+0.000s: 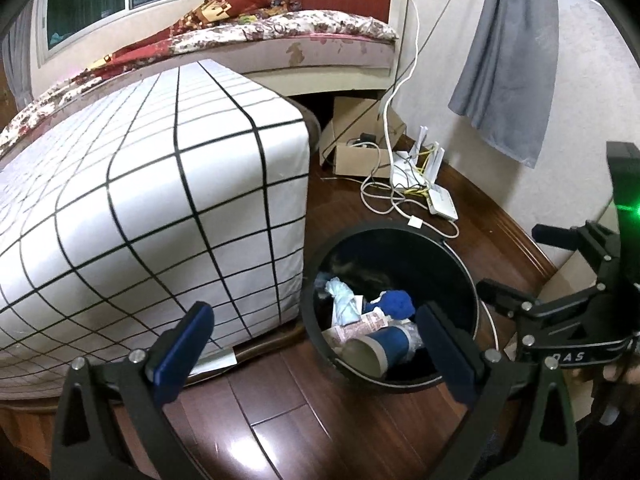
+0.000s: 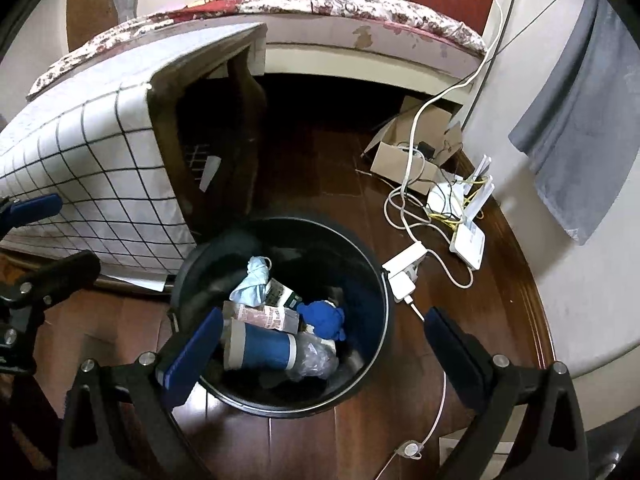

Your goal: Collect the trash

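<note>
Left wrist view: the left claw (image 1: 316,344) hangs above the wooden floor (image 1: 320,432), its blue-padded fingers (image 1: 188,340) wide apart with nothing between them.
Right wrist view: the right claw (image 2: 324,344) hangs over the bin, fingers spread wide, nothing gripped.
Right claw seen from the left: the right claw (image 1: 508,264) shows at the right edge beside the bin, its jaws apart.
Left claw seen from the right: only a blue pad and a black finger of it show at the left edge, near the grid cloth.
Bin: a round black trash bin (image 2: 376,344) stands upright on the floor, just beside the corner of the cloth-covered worktop.
Trash: inside the bin lie a blue-and-white cup (image 2: 264,350) on its side, a crumpled blue wad (image 2: 322,318), a pale blue face mask (image 2: 254,282), a printed carton (image 2: 266,316) and clear crinkled plastic (image 2: 314,360), all piled touching one another.
Worktop: draped in a white cloth with a black grid (image 1: 140,200), hanging down its side.
Floor clutter: a white power strip (image 2: 404,276) lies just beside the bin rim; a white router (image 2: 468,240), tangled cables (image 2: 404,208) and an open cardboard box (image 2: 408,152) sit farther back near the wall.
Background: a bed (image 1: 300,36) with floral bedding, and a grey curtain (image 1: 516,60) on the right.
</note>
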